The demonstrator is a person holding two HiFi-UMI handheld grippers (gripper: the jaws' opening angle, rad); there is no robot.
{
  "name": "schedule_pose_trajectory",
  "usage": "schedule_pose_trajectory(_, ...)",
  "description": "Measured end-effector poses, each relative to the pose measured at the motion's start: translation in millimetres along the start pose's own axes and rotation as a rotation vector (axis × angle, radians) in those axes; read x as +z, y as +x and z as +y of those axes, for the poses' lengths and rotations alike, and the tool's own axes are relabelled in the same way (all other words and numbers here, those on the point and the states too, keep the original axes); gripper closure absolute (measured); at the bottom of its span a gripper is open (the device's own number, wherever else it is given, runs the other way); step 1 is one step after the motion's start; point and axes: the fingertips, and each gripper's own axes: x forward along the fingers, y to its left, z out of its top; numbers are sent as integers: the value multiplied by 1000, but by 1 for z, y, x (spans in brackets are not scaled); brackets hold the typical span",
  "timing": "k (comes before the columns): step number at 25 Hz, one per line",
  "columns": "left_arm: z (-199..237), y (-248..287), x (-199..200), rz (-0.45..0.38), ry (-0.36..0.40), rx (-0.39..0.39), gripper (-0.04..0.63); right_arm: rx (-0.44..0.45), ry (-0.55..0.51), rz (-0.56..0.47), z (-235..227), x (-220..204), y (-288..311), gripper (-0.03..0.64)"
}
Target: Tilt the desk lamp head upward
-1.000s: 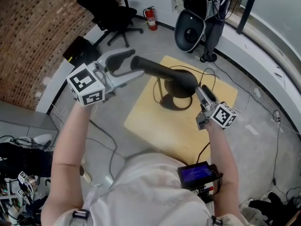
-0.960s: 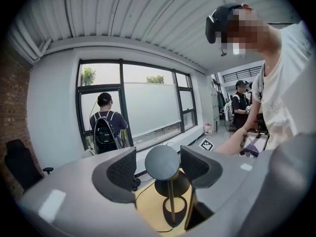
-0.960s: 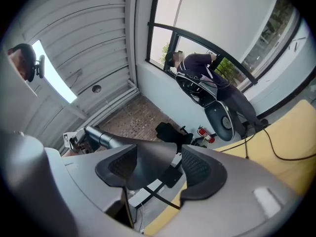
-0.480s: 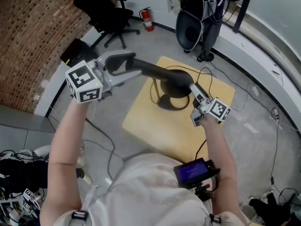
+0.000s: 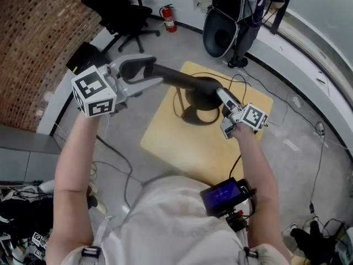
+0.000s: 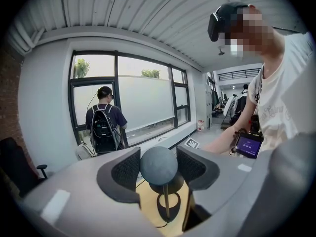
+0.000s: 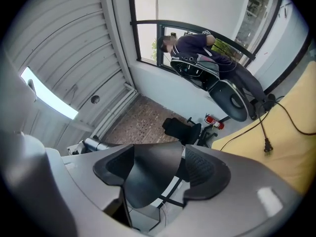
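Observation:
A black desk lamp stands on a yellow table, its ring base near the far side. Its long head lies about level, widening into a cone shade at the right. My left gripper is shut on the rounded rear end; both pads touch it. My right gripper stands wide open around the shade, which fills the gap; I see no pressing.
A black cord trails over the table's far right corner. On the floor beyond stand an office chair, a fire extinguisher and a person with a backpack. A brick wall runs along the left.
The left jaws have closed onto the lamp's rounded end. The right gripper has moved up and left to the shade, its jaws spreading around it.

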Motion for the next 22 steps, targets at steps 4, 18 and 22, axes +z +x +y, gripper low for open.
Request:
schedule_pose_trajectory(4, 3, 0, -2, 5, 15, 4, 365, 19, -25, 13, 5, 4, 7, 306)
schedule_pose_trajectory(18, 12, -4, -4, 80, -20, 41, 367, -108, -1, 1, 4, 23, 6, 316)
schedule_pose_trajectory(22, 13, -2, -8, 84, -31, 41, 367, -116, -34, 10, 8, 29, 6, 310)
